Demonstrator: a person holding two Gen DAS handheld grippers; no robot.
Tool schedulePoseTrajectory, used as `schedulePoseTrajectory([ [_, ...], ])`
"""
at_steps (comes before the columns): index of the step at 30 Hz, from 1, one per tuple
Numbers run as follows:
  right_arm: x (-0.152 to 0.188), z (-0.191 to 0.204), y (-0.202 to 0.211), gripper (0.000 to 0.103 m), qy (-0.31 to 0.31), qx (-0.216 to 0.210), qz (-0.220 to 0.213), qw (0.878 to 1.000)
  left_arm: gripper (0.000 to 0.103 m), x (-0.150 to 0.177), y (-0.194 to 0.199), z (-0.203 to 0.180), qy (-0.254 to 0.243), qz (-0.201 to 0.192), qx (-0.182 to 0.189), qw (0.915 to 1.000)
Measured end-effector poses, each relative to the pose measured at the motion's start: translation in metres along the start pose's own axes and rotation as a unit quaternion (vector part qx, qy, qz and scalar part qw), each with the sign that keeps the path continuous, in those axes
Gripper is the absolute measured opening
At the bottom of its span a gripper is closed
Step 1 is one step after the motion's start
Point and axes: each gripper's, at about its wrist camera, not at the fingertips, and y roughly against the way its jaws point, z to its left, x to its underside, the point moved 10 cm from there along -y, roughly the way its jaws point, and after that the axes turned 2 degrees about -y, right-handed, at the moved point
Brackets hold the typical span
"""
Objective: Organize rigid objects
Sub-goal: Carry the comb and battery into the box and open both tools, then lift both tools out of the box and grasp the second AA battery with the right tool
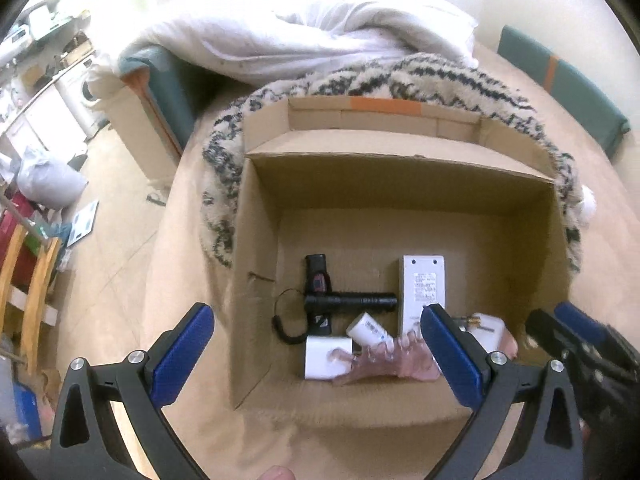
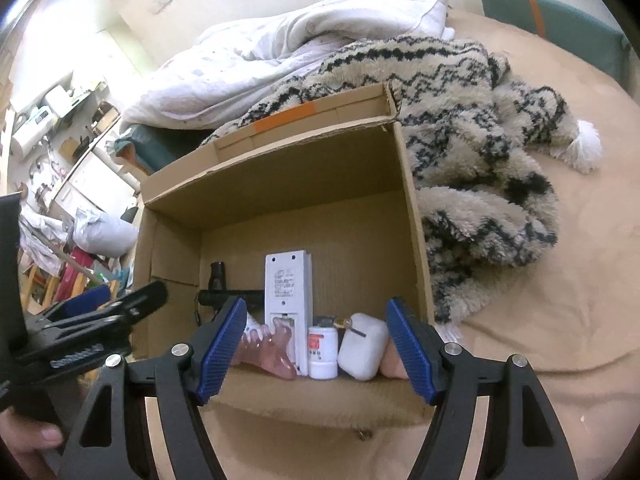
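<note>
An open cardboard box point(image 1: 400, 160) point(image 2: 280, 184) stands on a beige bed. Inside lie a black flashlight point(image 1: 352, 302) point(image 2: 212, 298), a long white device point(image 1: 424, 288) point(image 2: 288, 292), a white cube charger point(image 1: 326, 356), a small white bottle point(image 1: 370, 330) point(image 2: 322, 352), a pink toe separator point(image 1: 384, 360) point(image 2: 268, 344) and a white earbud-style case point(image 2: 362, 348). My left gripper point(image 1: 314, 314) point(image 2: 120, 304) hovers wide open over the box's near left. My right gripper point(image 2: 316, 308) point(image 1: 560, 324) hangs open above the near right items. Neither holds anything.
A fuzzy black-and-cream blanket point(image 2: 480, 120) lies behind and right of the box, with a white duvet point(image 1: 300, 32) beyond it. Teal padded furniture point(image 1: 560, 76) stands at the back right. The floor to the left holds clutter point(image 1: 48, 184). A person's hand point(image 2: 32, 440) shows.
</note>
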Motion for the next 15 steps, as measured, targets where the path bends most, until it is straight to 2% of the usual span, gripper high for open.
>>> schedulePoseTrajectory([
  [7,0.015,-0.002,0.021,0.076,0.006,0.017,-0.010,1.000,0.103,0.024,0.029,0.022,0.012,-0.015,0.024,0.9995],
  [11,0.029,-0.005,0.027,0.076,-0.001,0.019,-0.002,1.000,0.103,0.042,0.036,0.033,0.004,-0.016,0.004,0.9998],
  [15,0.039,-0.006,0.031,0.076,-0.001,0.028,0.000,1.000,0.103,0.064,0.037,0.040,0.012,-0.006,0.016,0.9998],
])
